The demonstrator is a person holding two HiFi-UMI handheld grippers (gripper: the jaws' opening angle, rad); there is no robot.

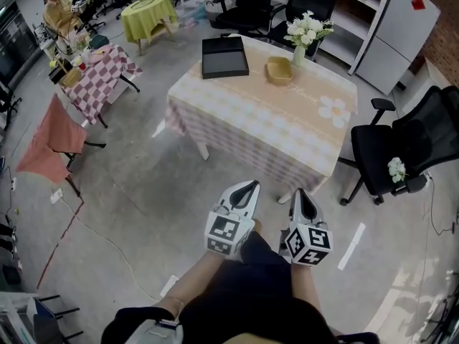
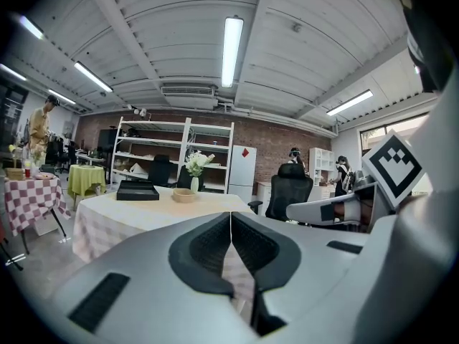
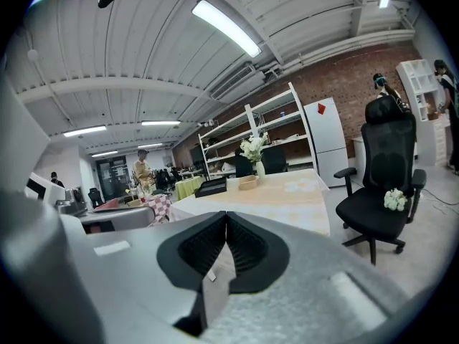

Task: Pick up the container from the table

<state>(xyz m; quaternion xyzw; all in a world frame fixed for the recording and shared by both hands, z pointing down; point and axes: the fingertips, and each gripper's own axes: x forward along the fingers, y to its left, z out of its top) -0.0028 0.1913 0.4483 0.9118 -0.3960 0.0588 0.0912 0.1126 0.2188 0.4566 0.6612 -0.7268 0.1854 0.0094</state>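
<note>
A black rectangular container (image 1: pixel 224 56) lies at the far left corner of the table (image 1: pixel 287 131), which has a peach checked cloth. A tan bowl (image 1: pixel 279 70) and a vase of white flowers (image 1: pixel 306 34) stand to its right. Both grippers hang over the floor, short of the table's near edge and side by side. My left gripper (image 1: pixel 249 185) is shut with nothing in it, and so is my right gripper (image 1: pixel 300 193). In the left gripper view the pads meet (image 2: pixel 230 218) and the container (image 2: pixel 138 190) sits far ahead. The right gripper view shows closed pads (image 3: pixel 226 221) and the container (image 3: pixel 211 187) in the distance.
A black office chair (image 1: pixel 401 149) stands right of the table, and two more (image 1: pixel 283 9) stand behind it. To the left are a red folding chair (image 1: pixel 54 142), a red-checked table (image 1: pixel 97 77), a yellow-green table (image 1: pixel 147 13) and a person (image 1: pixel 61 9). White shelving and a fridge (image 1: pixel 398 27) stand behind.
</note>
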